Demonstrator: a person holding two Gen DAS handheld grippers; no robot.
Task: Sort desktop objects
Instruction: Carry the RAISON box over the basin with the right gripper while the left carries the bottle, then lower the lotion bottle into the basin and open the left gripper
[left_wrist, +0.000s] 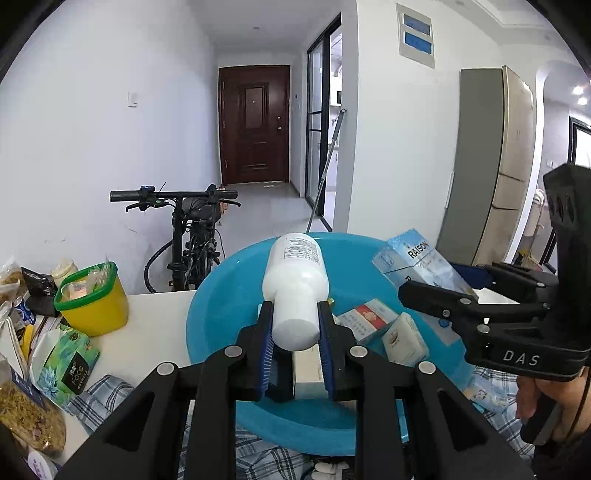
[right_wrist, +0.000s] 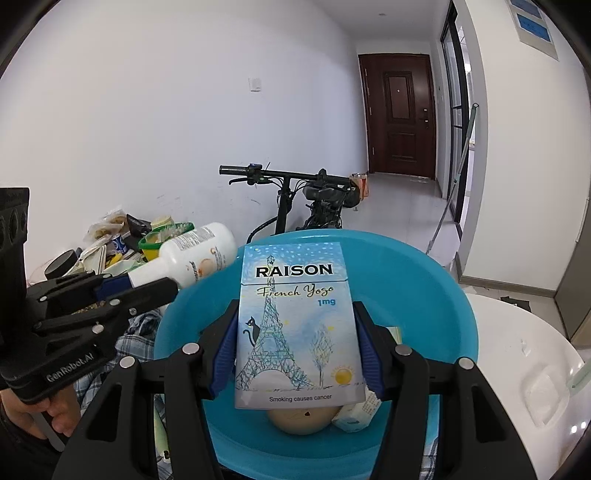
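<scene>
Left wrist view first: your left gripper (left_wrist: 295, 343) has its fingers (left_wrist: 266, 350) clamped on the cap end of the white bottle (left_wrist: 295, 280), which sticks out ahead of the tips over the blue basin (left_wrist: 214, 314). Looks like you're at the drop-in step, so lower it until the body is close to the basin floor before you let go; a round bottle let go high will likely roll. Right under the fingers sits a white carton (left_wrist: 308, 373), and just right of the tips a red-and-white pack (left_wrist: 364, 319) and a small white box (left_wrist: 404, 338), so aim for the bare blue patch left of the tips.

On the right wrist view, your right gripper (right_wrist: 295, 350) pinches the Raison cigarette box (right_wrist: 293, 325) by its side edges, upright, above the same basin, with a tan egg-shaped thing (right_wrist: 299, 421) directly below it. Both tools hang over one basin, fairly close, so I'd release one at a time.

Room-wise: the far rim curves up ahead of both sets of fingers, a yellow tub (left_wrist: 94, 299) sits off left on the tabletop (left_wrist: 155, 325), and a bike (left_wrist: 192, 229) stands beyond the edge.
</scene>
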